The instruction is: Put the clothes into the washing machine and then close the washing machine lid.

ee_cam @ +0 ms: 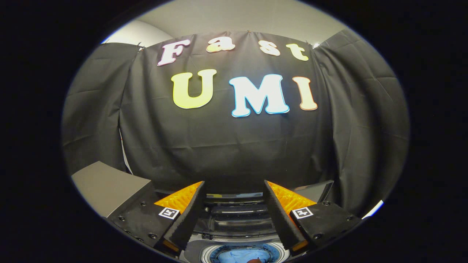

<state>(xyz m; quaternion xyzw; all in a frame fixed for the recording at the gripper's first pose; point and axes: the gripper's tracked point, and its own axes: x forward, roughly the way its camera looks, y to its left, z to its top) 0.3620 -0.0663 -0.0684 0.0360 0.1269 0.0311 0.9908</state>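
My gripper is open, with a wide gap and nothing between its fingers. It hangs above the washing machine, whose dark top panel and raised lid show between the fingers. Below the fingers lies the round drum opening, and light blue clothes sit inside it. The lid stands up at the back, just beyond the fingertips.
The black cloth booth wall hangs close behind the machine. A grey flat-topped box or cabinet stands to the left of the machine, beside the left finger.
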